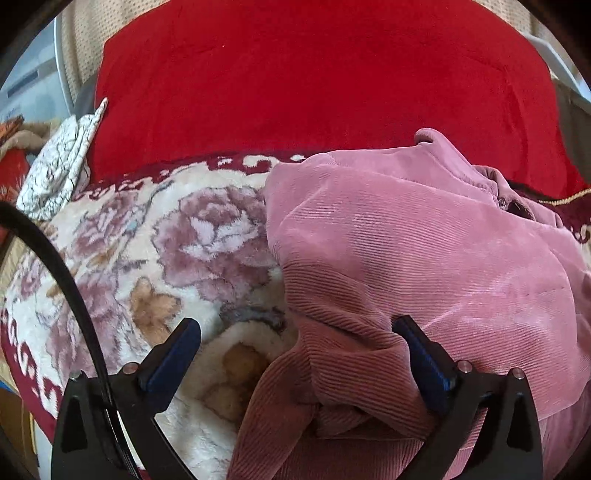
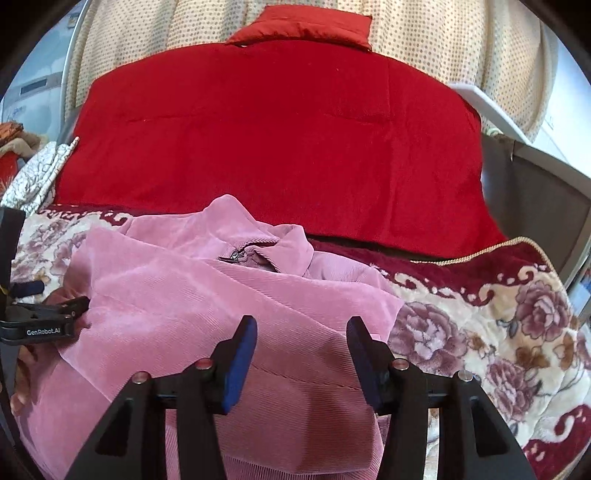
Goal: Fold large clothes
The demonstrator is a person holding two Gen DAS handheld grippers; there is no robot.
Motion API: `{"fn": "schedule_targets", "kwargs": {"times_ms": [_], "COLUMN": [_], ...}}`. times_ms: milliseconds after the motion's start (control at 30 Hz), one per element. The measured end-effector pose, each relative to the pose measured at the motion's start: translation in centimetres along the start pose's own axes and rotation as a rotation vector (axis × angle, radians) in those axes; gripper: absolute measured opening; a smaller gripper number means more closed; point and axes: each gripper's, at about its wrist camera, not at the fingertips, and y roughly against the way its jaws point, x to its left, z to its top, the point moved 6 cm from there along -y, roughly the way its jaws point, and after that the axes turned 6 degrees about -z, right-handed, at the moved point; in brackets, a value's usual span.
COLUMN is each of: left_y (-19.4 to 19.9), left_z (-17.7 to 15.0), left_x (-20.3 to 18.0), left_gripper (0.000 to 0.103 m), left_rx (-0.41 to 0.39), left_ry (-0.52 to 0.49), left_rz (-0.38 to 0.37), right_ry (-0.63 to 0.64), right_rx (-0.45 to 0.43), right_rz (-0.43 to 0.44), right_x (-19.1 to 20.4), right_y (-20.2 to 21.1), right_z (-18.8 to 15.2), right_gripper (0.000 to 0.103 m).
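A big pink corduroy jacket (image 2: pixel 207 306) lies on a bed, on top of a fluffy flower blanket (image 1: pixel 155 251).

In the left wrist view, the left gripper (image 1: pixel 295 354) has its fingers (image 1: pixel 173 358) very wide apart. A bunched-up bit of the pink jacket lies low between them, near the right finger. The cloth touches that right finger and piles up around it. The left finger is over the flower blanket and is not on the jacket. The fingers are not squeezing the cloth.

In the right wrist view, the right gripper (image 2: pixel 301 354) has its fingers (image 2: pixel 240 362) partly apart. They are above the flat front of the jacket. The cloth shows in the gap between them, but nothing is pinched. The left gripper shows at the left edge of this view, beside the jacket's left side.

The jacket's collar and zipper (image 2: pixel 236 254) are at the far end, away from the fingers.

Past the jacket lies a large red quilt (image 2: pixel 273 147), and a small red pillow (image 2: pixel 306 27) sits behind it. A white cloth with dark cracked lines (image 1: pixel 62 162) is at the far left. A black cable (image 1: pixel 62 273) curves across the left side of the left wrist view.
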Motion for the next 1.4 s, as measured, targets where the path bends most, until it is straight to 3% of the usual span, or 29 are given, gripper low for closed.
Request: {"fn": "schedule_targets", "kwargs": {"times_ms": [833,1167,1400], "left_y": [1.0,5.0,6.2], "left_z": [0.7,2.1,2.1], "left_x": [-0.4,-0.8,-1.0], "left_gripper": [0.103,0.103,0.103], "left_rx": [-0.008,-0.170,-0.206], "left_ry": [-0.089,-0.138,-0.124], "left_rz": [0.077,0.155,0.156], "right_ry": [0.089,0.095,0.103], "right_rx": [-0.086,-0.093,-0.105], "right_rz": [0.012,0.018,0.025], "right_x": [2.0,2.3,2.7], "right_y": [3.1,3.3,3.7], "right_z": [0.6,0.5,0.6], "right_gripper": [0.055,0.055,0.055]}}
